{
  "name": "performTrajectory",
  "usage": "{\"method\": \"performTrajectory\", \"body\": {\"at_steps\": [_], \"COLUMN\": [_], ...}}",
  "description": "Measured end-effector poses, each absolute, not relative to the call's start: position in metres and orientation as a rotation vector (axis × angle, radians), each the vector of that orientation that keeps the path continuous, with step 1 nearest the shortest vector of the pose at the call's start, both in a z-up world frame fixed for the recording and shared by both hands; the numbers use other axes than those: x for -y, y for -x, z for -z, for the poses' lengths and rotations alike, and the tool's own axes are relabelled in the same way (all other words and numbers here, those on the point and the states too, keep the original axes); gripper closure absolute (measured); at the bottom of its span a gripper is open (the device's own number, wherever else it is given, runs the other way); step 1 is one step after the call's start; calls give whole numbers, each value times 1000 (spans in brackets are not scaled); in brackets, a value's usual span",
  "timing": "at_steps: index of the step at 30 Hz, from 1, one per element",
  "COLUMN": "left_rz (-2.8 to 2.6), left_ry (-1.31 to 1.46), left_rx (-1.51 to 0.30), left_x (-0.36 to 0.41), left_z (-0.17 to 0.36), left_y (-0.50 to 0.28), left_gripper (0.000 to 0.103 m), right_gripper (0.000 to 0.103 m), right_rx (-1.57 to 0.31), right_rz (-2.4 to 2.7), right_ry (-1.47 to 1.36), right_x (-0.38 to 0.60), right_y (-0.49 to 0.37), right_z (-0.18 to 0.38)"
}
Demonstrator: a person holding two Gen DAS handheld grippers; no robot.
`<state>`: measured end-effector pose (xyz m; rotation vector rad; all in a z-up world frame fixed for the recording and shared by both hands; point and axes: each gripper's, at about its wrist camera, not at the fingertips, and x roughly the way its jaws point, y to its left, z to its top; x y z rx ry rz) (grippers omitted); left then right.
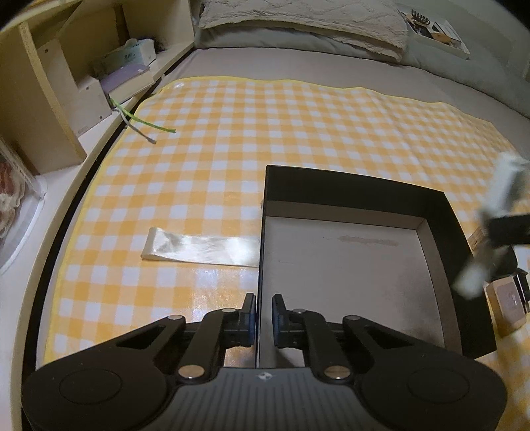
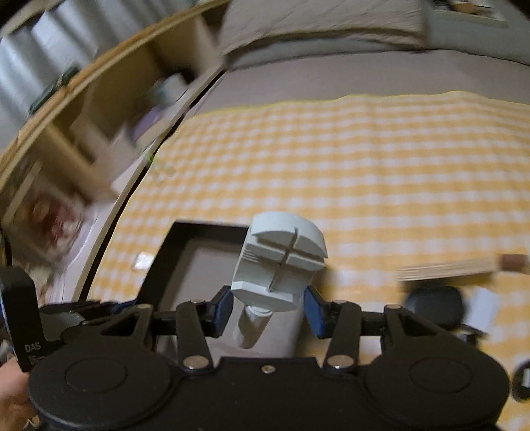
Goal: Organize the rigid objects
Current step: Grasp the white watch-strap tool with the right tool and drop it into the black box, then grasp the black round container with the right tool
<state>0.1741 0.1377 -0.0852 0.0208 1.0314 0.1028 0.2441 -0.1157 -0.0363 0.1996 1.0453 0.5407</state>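
Nearest, the left gripper [image 1: 264, 320] has its blue-padded fingers [image 1: 251, 318] clenched on the left wall of a shallow black box [image 1: 357, 195], one finger outside the wall and one inside. The box lies open on a yellow-and-white checked cloth [image 1: 232, 139] spread over a bed [image 1: 298, 64]; its pale floor is bare. Just left of the box, touching its wall, a flat clear plastic sleeve [image 1: 198, 247] lies on the cloth.

The right gripper [image 2: 266, 310] is grasping a pale grey plastic tool [image 2: 281, 262] between its fingers [image 2: 313, 310]; the tool has a rounded slotted head and a cylindrical stem below. It is held in the air above the right part of the box, and the surroundings are motion-blurred. In the left wrist view this tool shows as a blurred pale shape at the right edge.

To the right of the box, small wooden and dark items [image 1: 505, 298] lie on the cloth, too blurred to name. Farther off, a pillow [image 1: 298, 20] lies at the head of the bed, and wooden shelving [image 1: 66, 66] stands along the left side.
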Motion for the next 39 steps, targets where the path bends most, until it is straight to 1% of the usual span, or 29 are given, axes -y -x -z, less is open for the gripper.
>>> {"method": "performTrajectory", "body": {"at_steps": [5, 10, 11, 12, 13, 14, 15, 20, 28, 32, 34, 35, 36, 39], "left_rz": [-99, -95, -96, -96, -97, -98, -99, -107, -115, -115, -118, -118, -119, -121], "left_ry": [12, 27, 31, 38, 44, 49, 53, 53, 47, 44, 41, 40, 38, 28], "left_rx": [-1034, -1037, -1039, -1041, -1042, -1043, -1043, -1044, -1046, -1045, -1045, -1044, -1043, -1041], "left_x": [-144, -146, -146, -146, -146, -146, -146, -144, -142, -144, -144, -144, -144, -144], "left_z": [85, 83, 83, 83, 83, 83, 83, 84, 86, 86, 87, 87, 87, 88], "left_y": [-171, -172, -172, -173, -174, -174, -175, -179, -182, -182, -184, -184, -184, -184], "left_gripper": [92, 92, 92, 92, 92, 92, 92, 92, 92, 92, 92, 92, 91, 91], "right_gripper": [55, 55, 54, 52, 47, 36, 35, 35, 34, 24, 23, 21, 15, 4], "right_rx": [-1116, -1159, -1159, -1156, -1155, -1159, -1158, -1145, -1098, -1043, -1007, -988, -969, -907], "right_rz": [-606, -652, -660, -667, -664, -654, -644, -644, -634, -642, -640, -635, -627, -598], "right_ry": [-116, -119, -142, -179, -212, -236, -247, -207, -220, -219, -215, -212, -207, -182], "right_x": [53, 8, 2, -2, -4, -5, -7, -4, 40, 58, 71, 79, 87, 113], "right_y": [-257, -259, -261, -264, -267, -270, -271, -270, -265, -258, -254, -252, -249, -239], "right_z": [59, 80, 83, 85, 87, 88, 88, 87, 68, 52, 42, 37, 33, 22]}}
